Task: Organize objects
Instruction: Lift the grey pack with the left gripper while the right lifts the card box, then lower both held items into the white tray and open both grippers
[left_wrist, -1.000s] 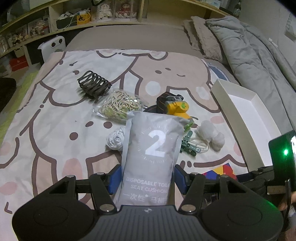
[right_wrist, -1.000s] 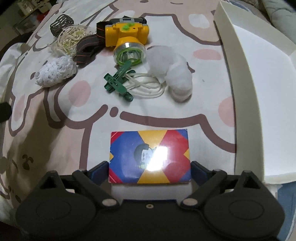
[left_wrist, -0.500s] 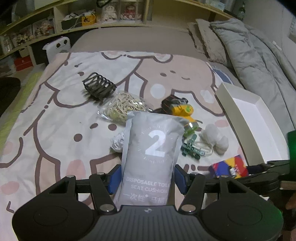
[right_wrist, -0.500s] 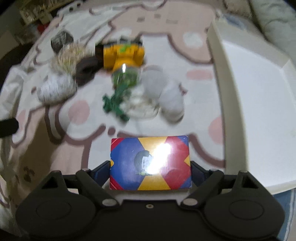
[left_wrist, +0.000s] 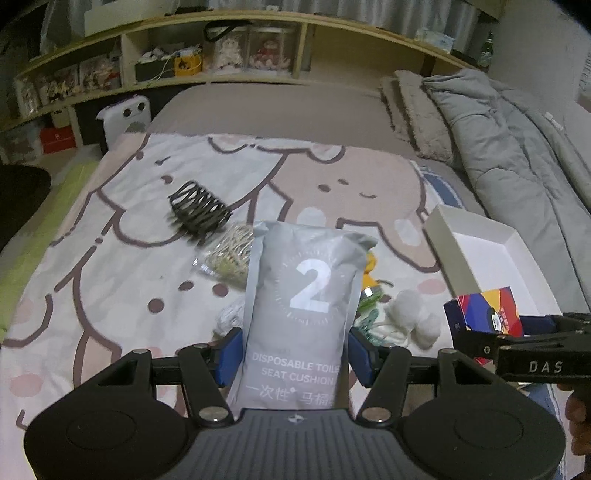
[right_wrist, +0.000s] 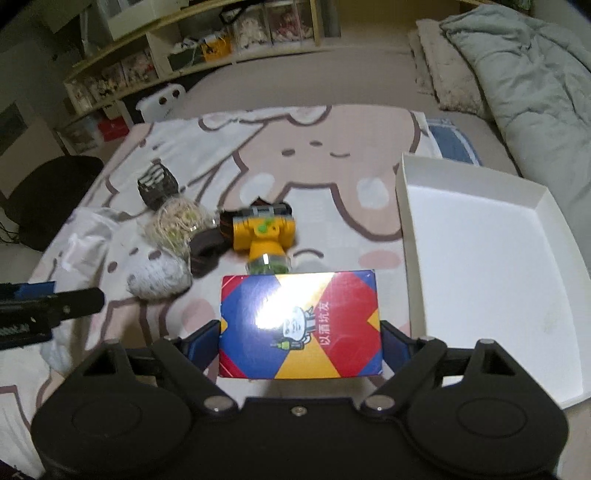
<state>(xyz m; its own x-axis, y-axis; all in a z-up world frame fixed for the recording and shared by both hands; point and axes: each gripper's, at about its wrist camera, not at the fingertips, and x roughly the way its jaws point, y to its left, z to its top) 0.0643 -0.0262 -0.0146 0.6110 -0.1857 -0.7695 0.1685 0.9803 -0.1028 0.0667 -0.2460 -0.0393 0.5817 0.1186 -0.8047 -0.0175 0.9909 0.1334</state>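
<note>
Seat-cushion pouch (left_wrist: 308, 314), soft matte grey plastic, stands upright clamped in left gripper (left_wrist: 293, 356) above the blanket (left_wrist: 110, 258). Glossy rectangular card box (right_wrist: 299, 325) (glare-washed) clamped level in right gripper (right_wrist: 301, 341), beside white tray (right_wrist: 406, 206).

**Readable print on the pouch, the box and a gripper**

The grey pouch (left_wrist: 306, 314) carries a large white "2" inside a dial ring. Below that number runs "DISPOSABLE TOILE", cut off at the pouch's edge, then "SEAT CUSHION", then a line of Chinese starting "一次性". Right of the pouch, the right gripper (left_wrist: 524, 365) shows "DAS" in white letters on its side. The colourful box (right_wrist: 299, 325) has a cartoon face with red Chinese characters beside it, too blurred to read surely.
</note>
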